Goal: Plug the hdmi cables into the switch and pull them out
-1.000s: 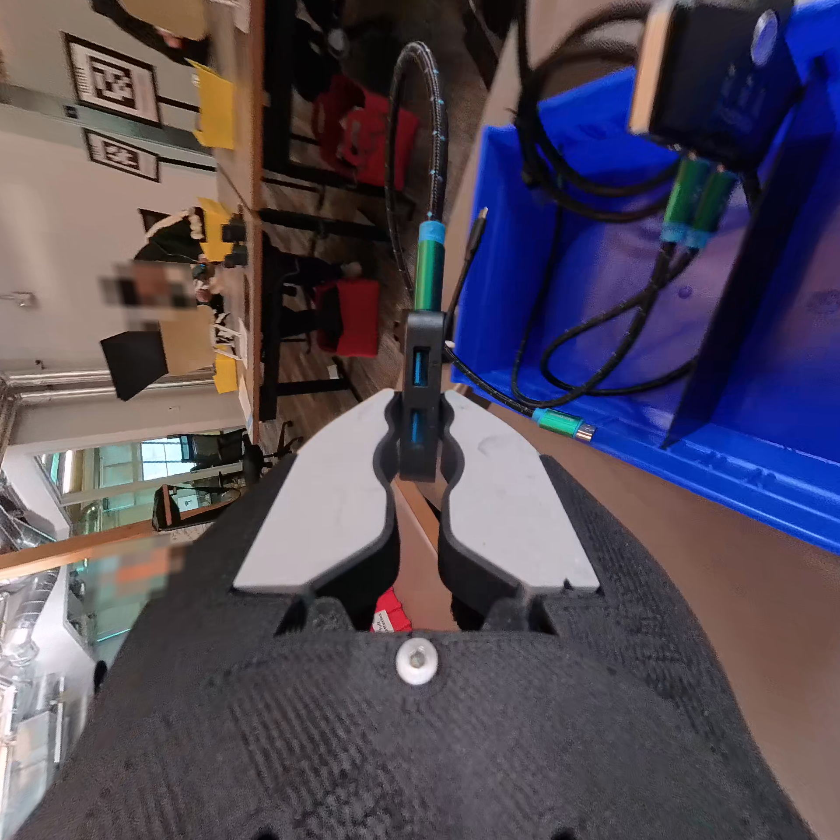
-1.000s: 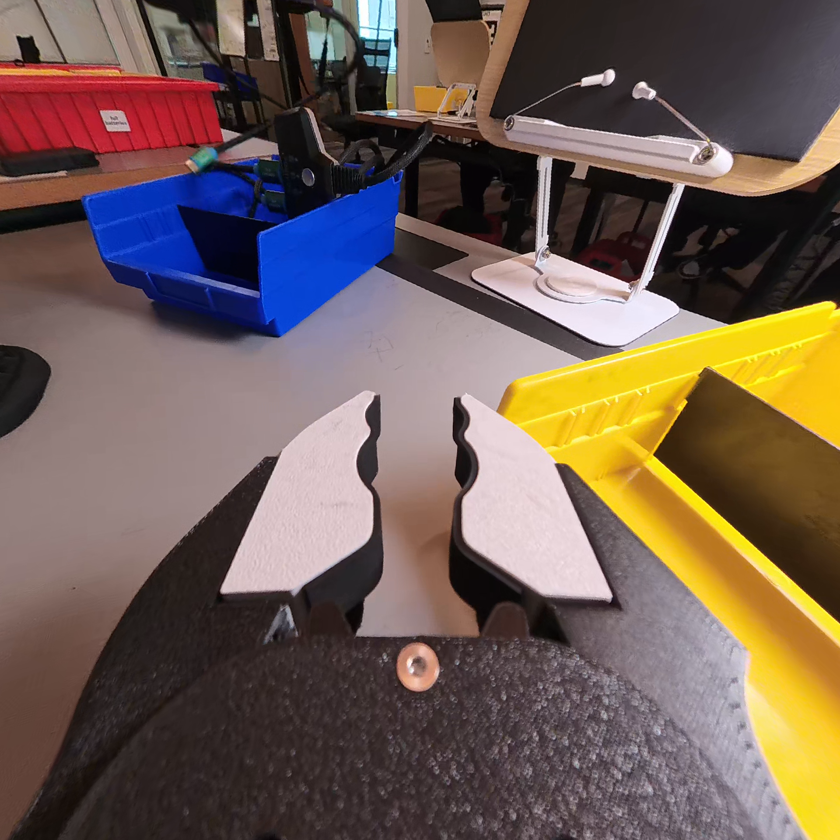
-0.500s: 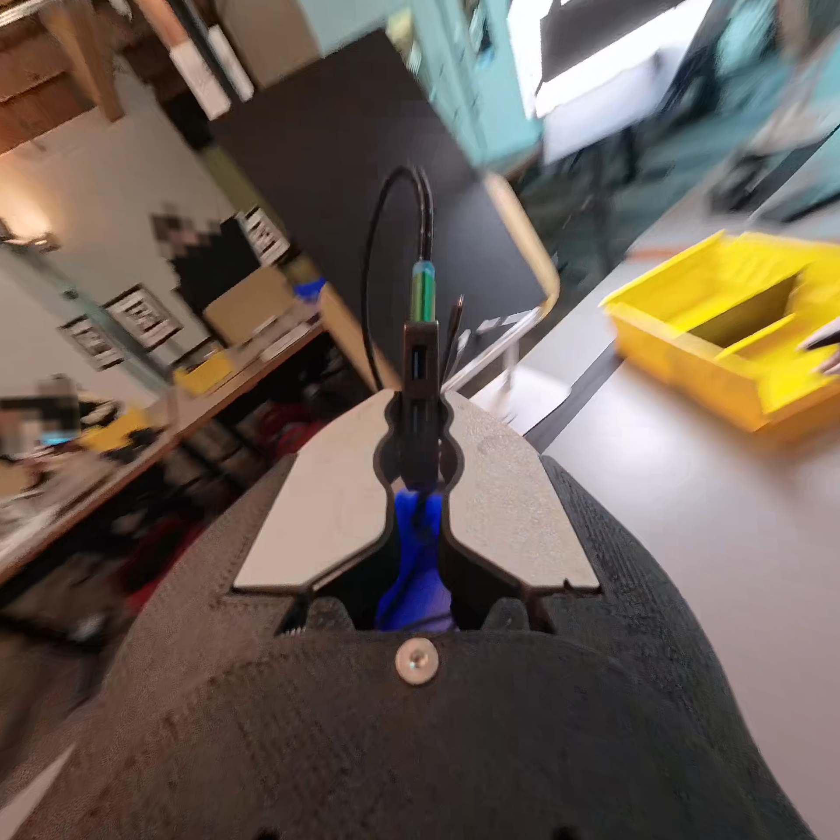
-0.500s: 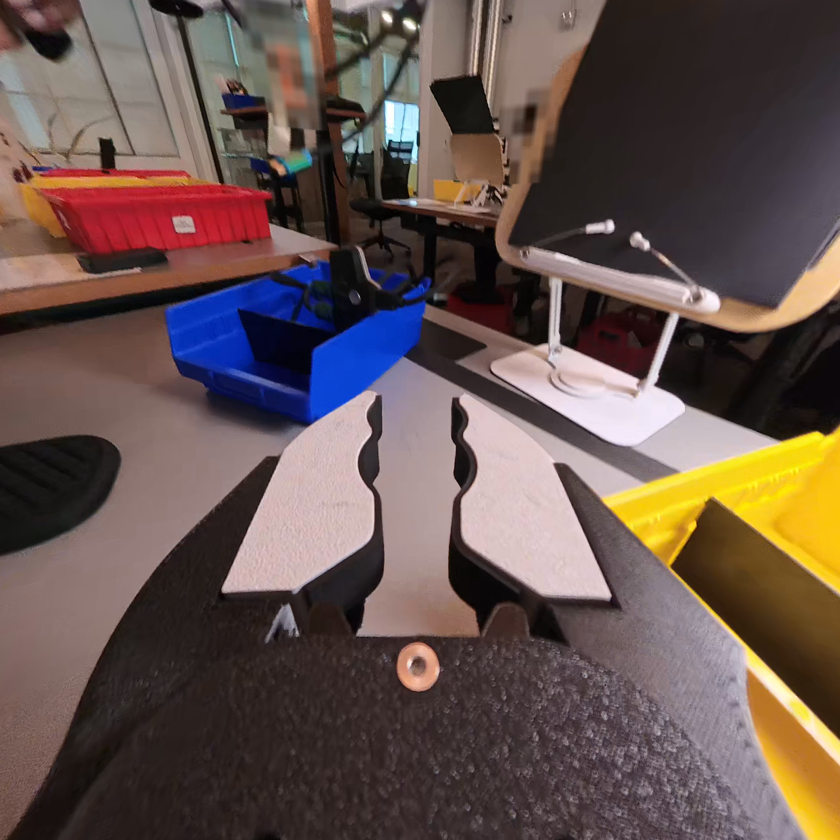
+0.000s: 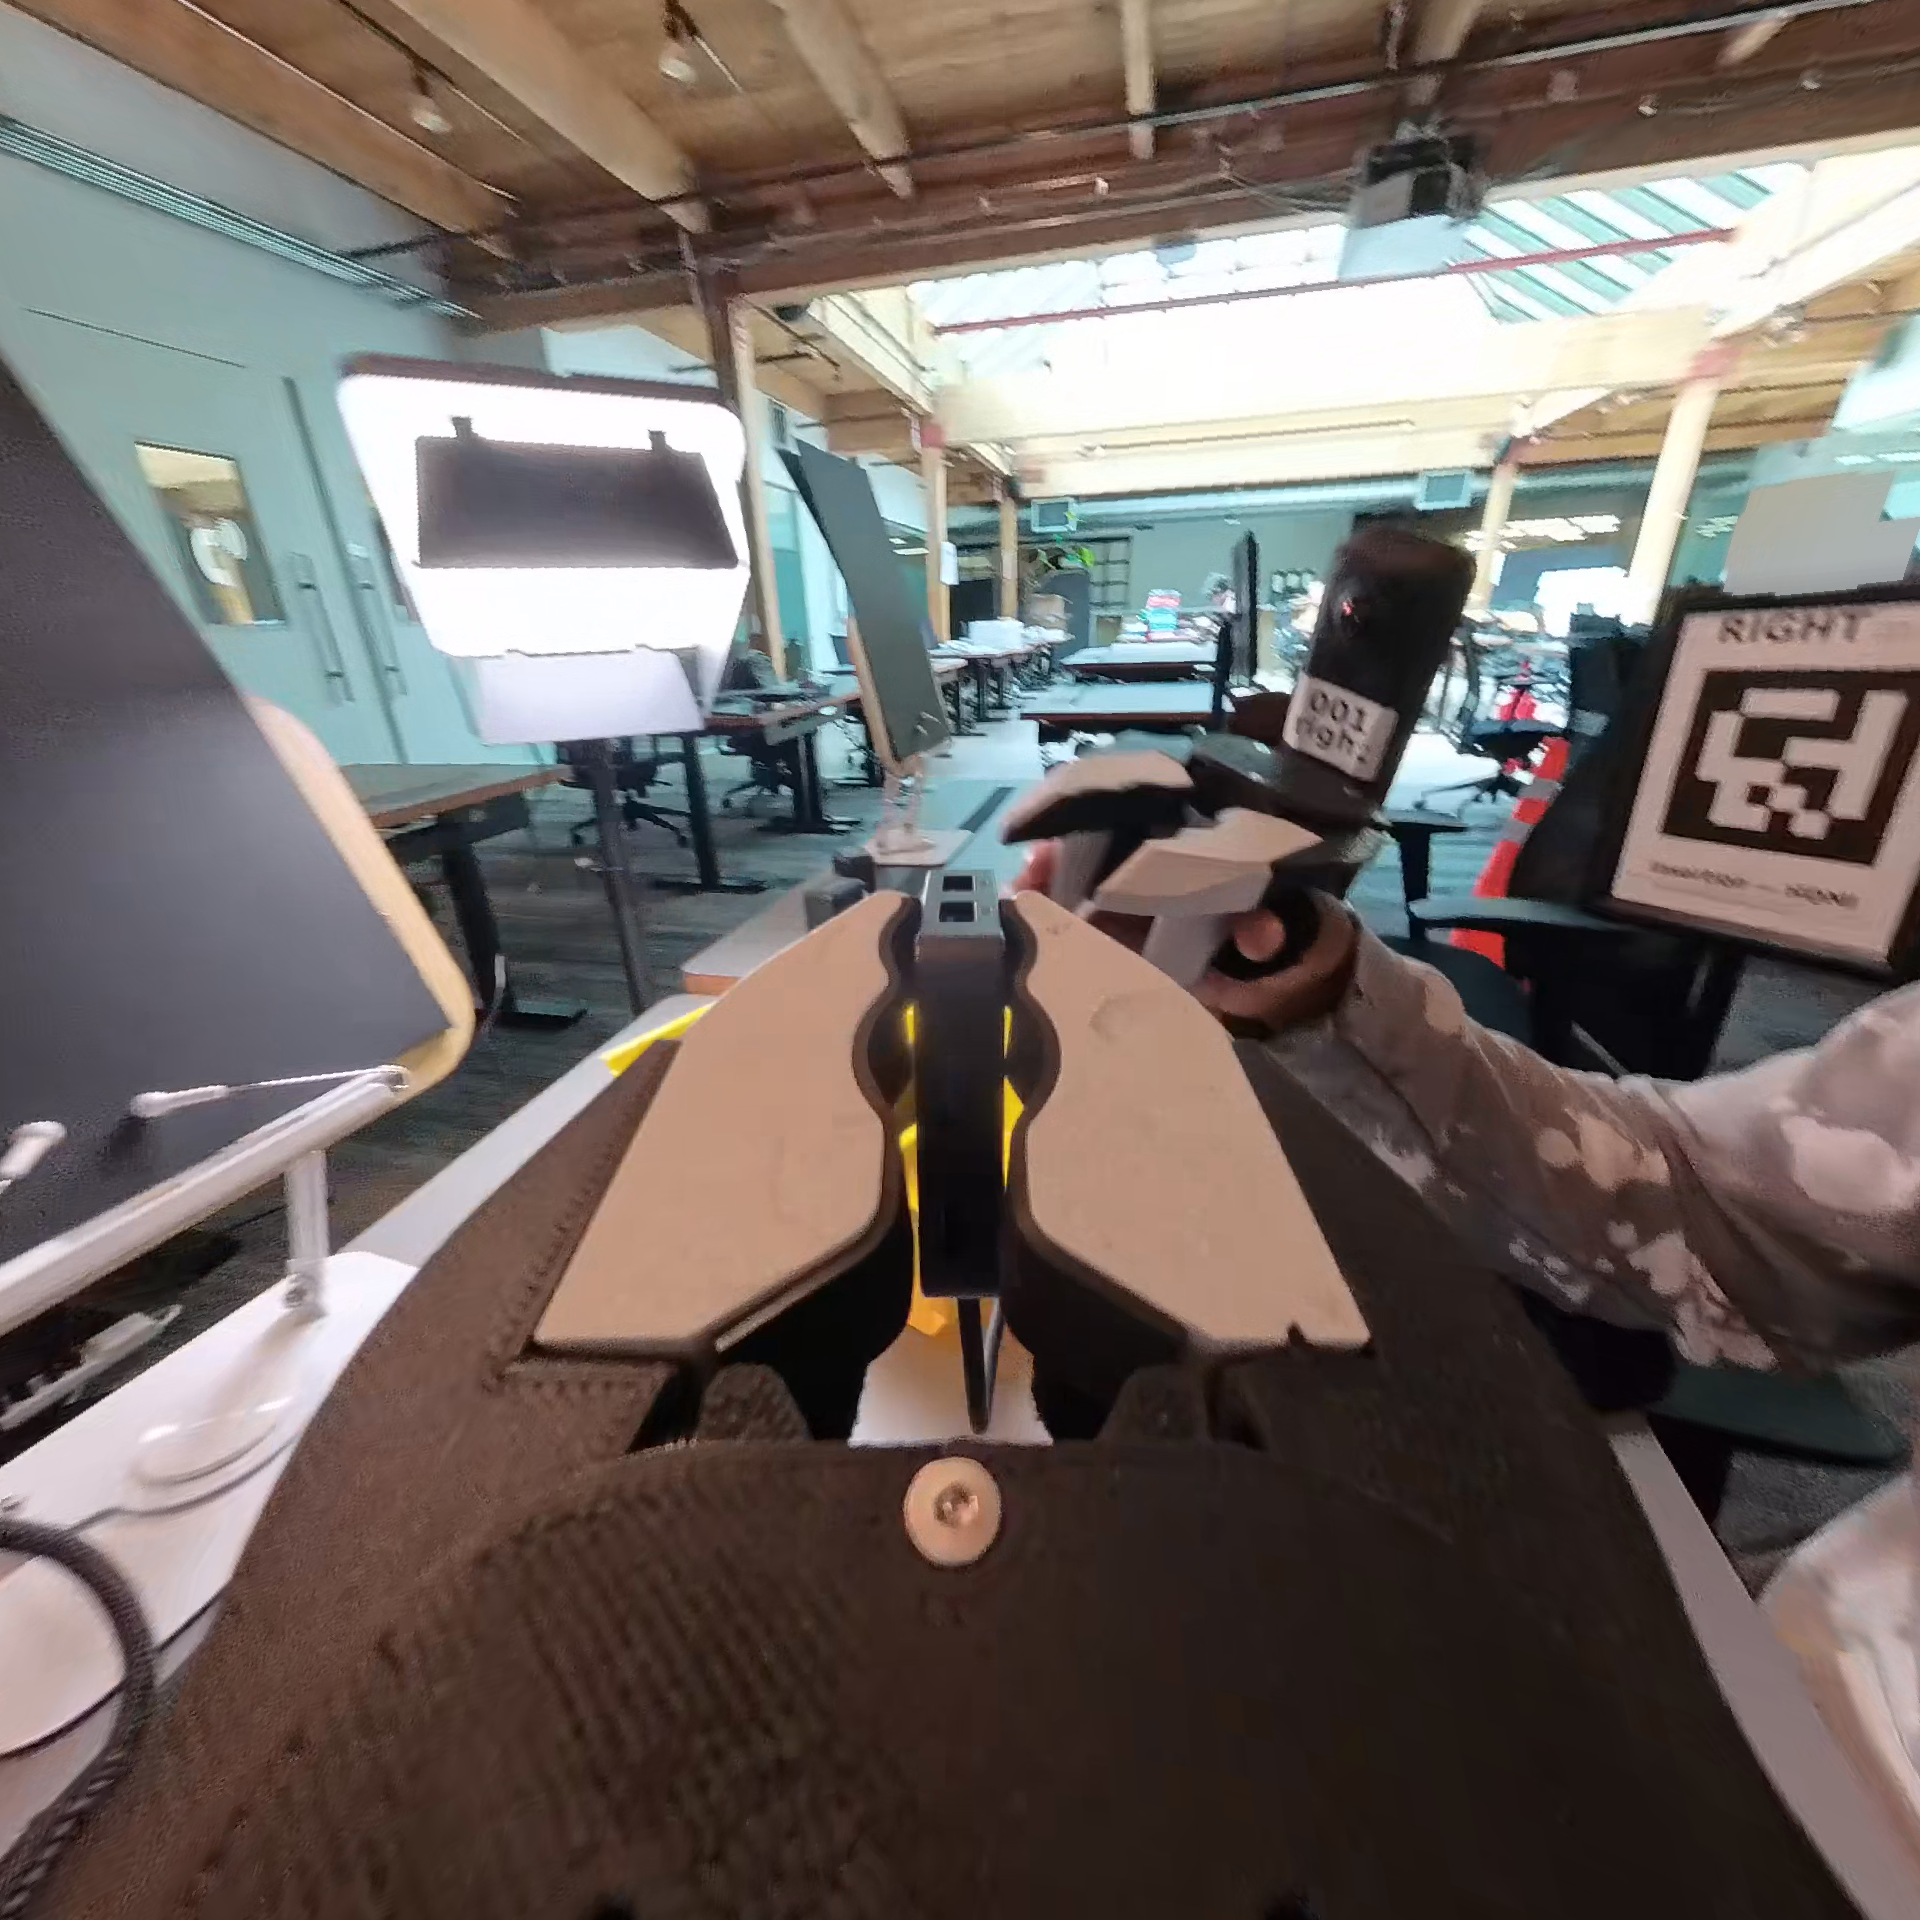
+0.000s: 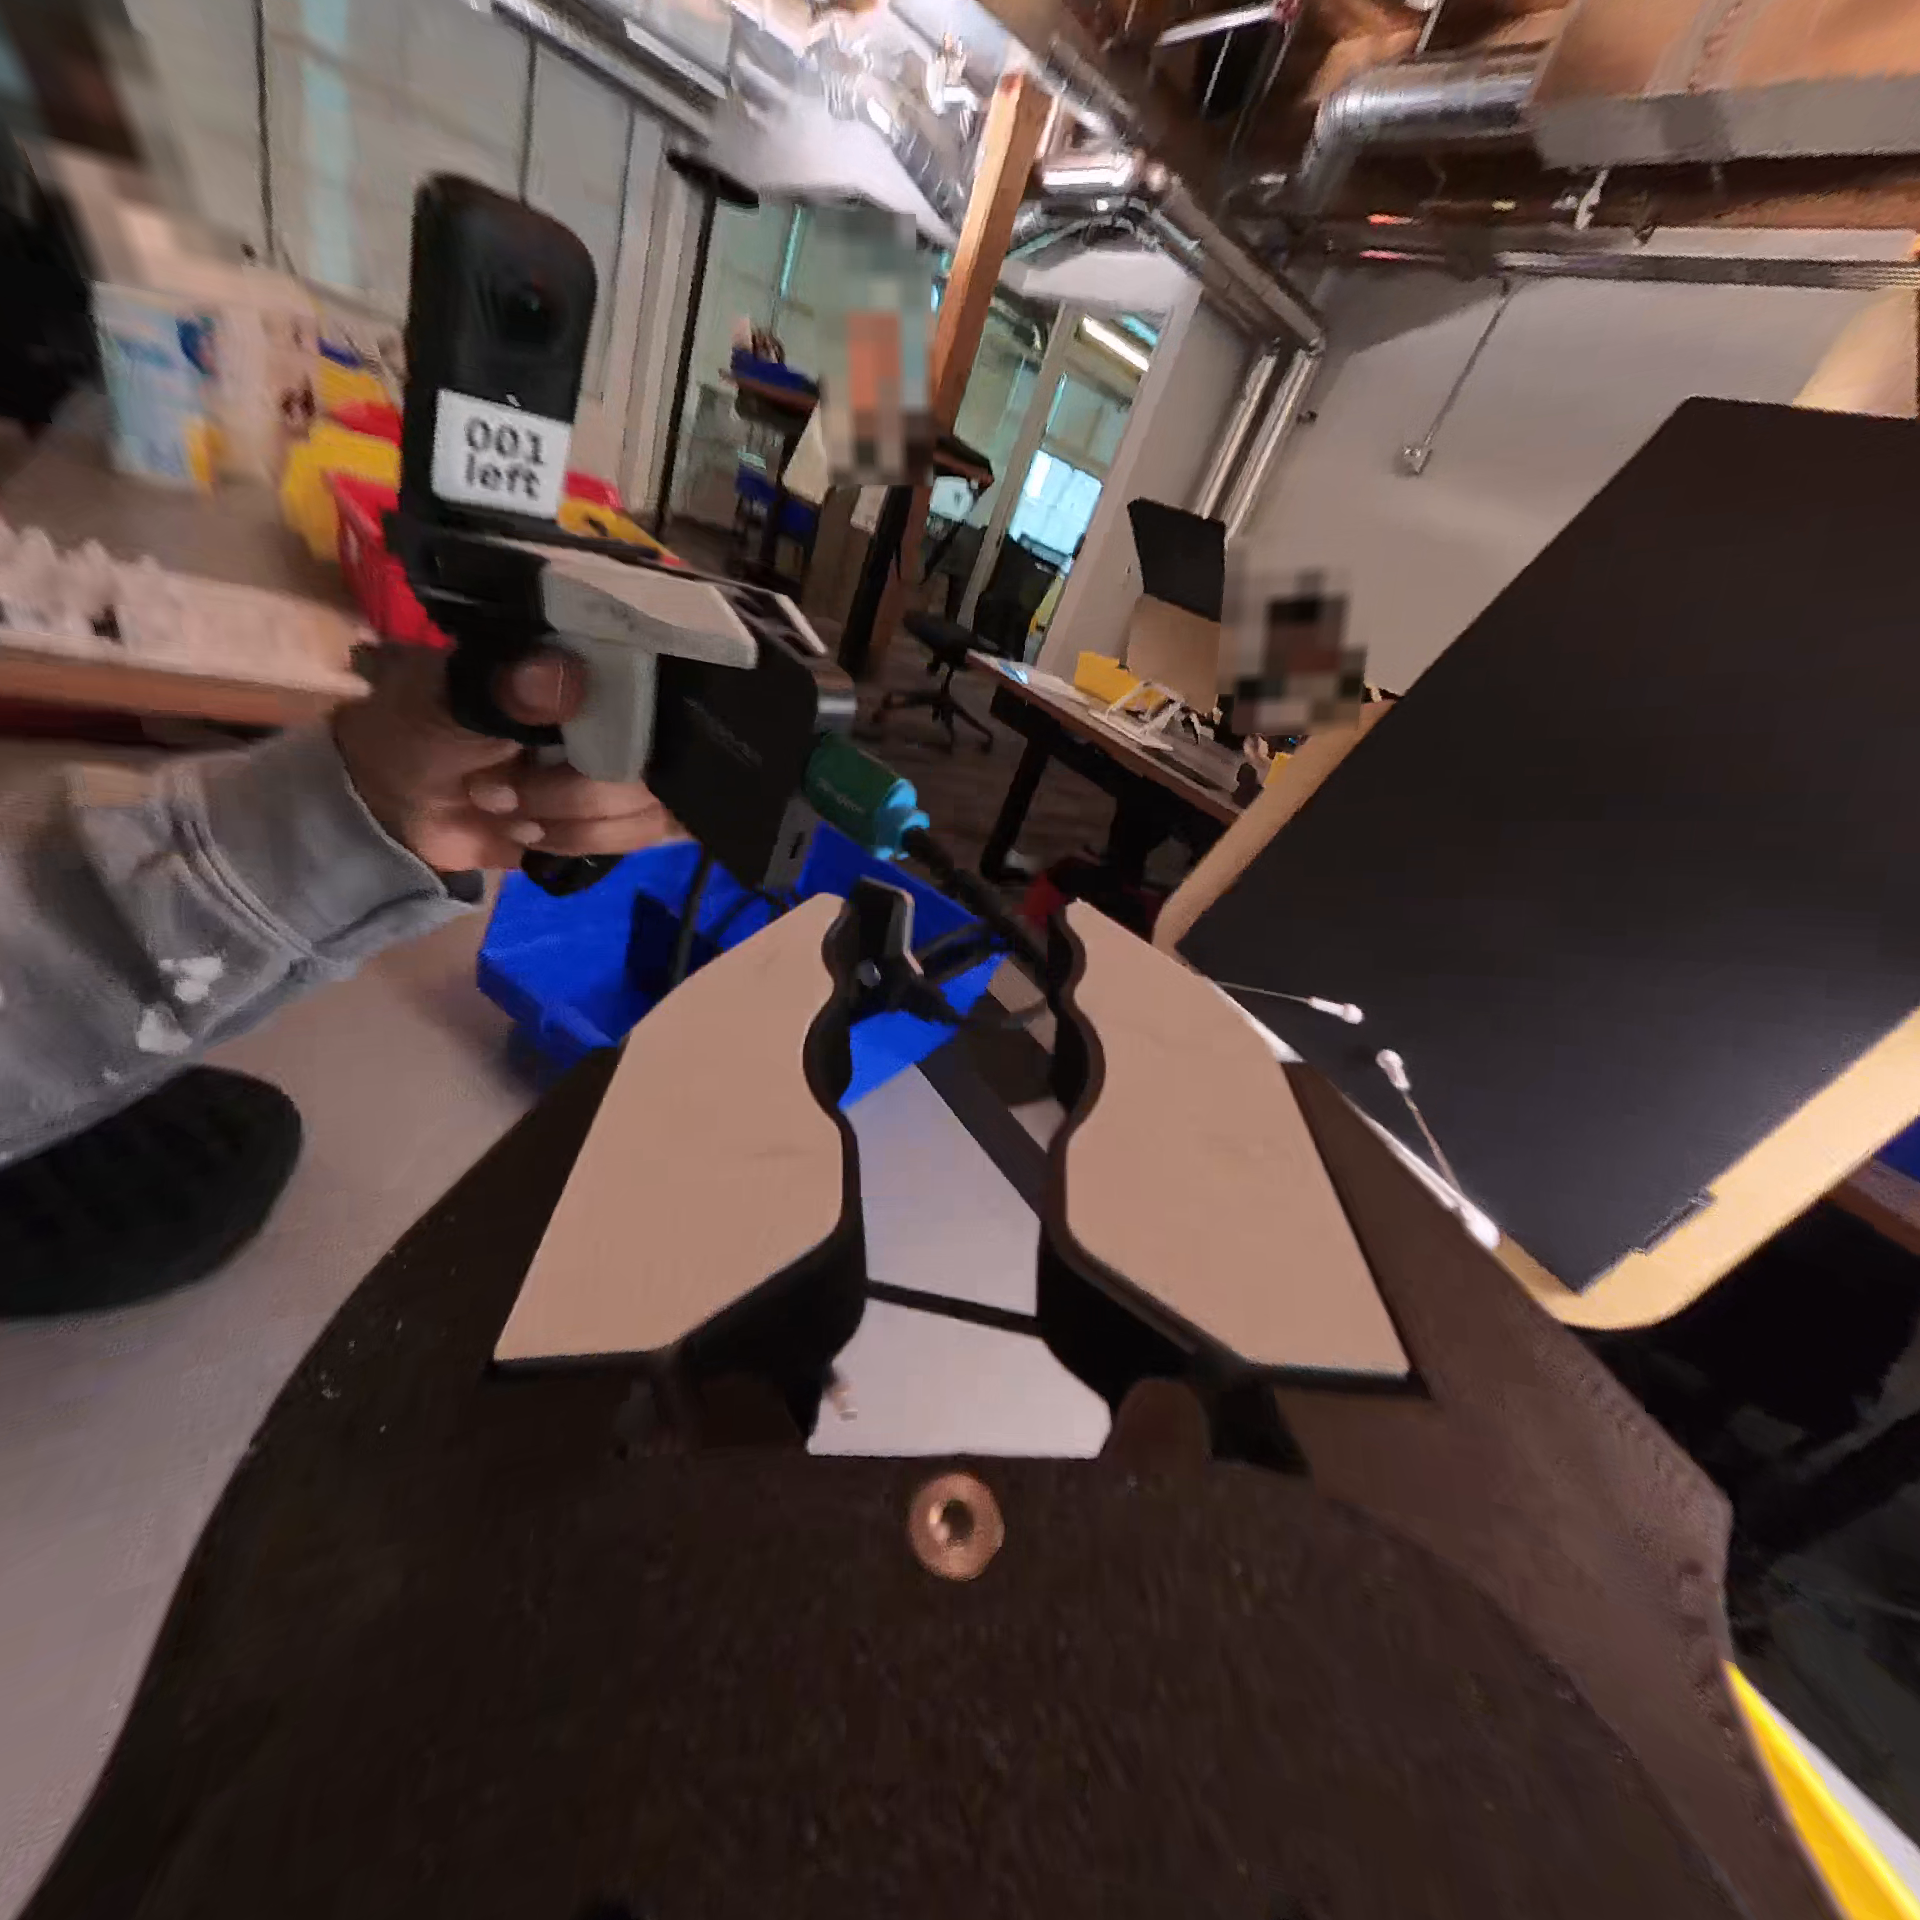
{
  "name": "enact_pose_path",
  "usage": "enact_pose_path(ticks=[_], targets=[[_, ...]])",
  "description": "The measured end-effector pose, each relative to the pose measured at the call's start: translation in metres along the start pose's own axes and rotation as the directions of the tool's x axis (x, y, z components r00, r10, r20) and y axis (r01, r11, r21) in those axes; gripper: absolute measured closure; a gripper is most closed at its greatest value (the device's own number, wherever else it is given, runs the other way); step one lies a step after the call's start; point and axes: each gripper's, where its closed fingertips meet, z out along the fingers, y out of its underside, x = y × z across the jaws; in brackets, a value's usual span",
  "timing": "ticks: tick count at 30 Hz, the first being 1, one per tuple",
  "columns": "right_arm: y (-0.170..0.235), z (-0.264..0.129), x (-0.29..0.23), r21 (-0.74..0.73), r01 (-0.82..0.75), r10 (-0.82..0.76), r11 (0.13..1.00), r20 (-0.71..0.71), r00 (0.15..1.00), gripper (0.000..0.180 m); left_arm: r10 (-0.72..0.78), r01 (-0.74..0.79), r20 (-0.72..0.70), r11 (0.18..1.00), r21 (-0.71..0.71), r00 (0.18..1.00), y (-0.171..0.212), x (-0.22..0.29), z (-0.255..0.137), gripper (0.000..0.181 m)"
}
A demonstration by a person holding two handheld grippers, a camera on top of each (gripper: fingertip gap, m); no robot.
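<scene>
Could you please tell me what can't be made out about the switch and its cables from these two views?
- Left wrist view: the left gripper is clamped on the switch; its fingers hide the sides, and the green cable plug is out of sight.
- Right wrist view: the switch is blurred, so free ports can't be counted.
- Right wrist view: the blue bin is partly hidden by the right gripper, which is open; its cables are unclear.

- Open-plan office turned lab, under bare wooden beams (image 5: 873, 94) and a skylight (image 5: 1299, 301).
- Rows of desks (image 5: 1127, 707) and office chairs (image 6: 951, 649) running far back.
- Lit studio panel (image 5: 551, 540) on a stand.
- Printed marker boards (image 5: 1787, 779).
- Blue parts bin (image 6: 582, 961) on a grey table (image 6: 343, 1132); exposed metal duct (image 6: 1423, 99) overhead.
</scene>
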Motion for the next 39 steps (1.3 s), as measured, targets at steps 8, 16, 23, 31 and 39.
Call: enact_pose_path(ticks=[8,16,23,31,39], targets=[[0.048,0.005,-0.026,-0.187,0.062,-0.022,0.98,0.213,0.977,0.142,-0.031,0.001,-0.15,0.981,-0.193,0.988,0.05,0.021,0.017,0.166],[0.059,0.011,-0.057,-0.192,0.051,0.026,0.98,0.377,0.926,0.166,-0.077,0.031,-0.194,0.972,-0.231,0.978,0.059,0.033,0.02,0.166],[0.05,-0.004,-0.046,-0.178,-0.004,0.073,0.984,0.383,0.921,0.167,-0.063,-0.002,-0.21,0.955,-0.297,0.976,0.074,0.04,0.021,0.148],[0.035,-0.003,-0.031,-0.107,-0.02,0.051,0.994,0.287,0.956,0.164,-0.063,0.018,-0.171,0.968,-0.251,0.983,0.072,0.034,0.031,0.166],[-0.02,-0.035,0.003,0.133,-0.236,0.203,0.962,0.223,0.953,0.164,-0.194,0.193,0.015,0.979,0.07,0.981,0.034,-0.024,0.0,0.166]])
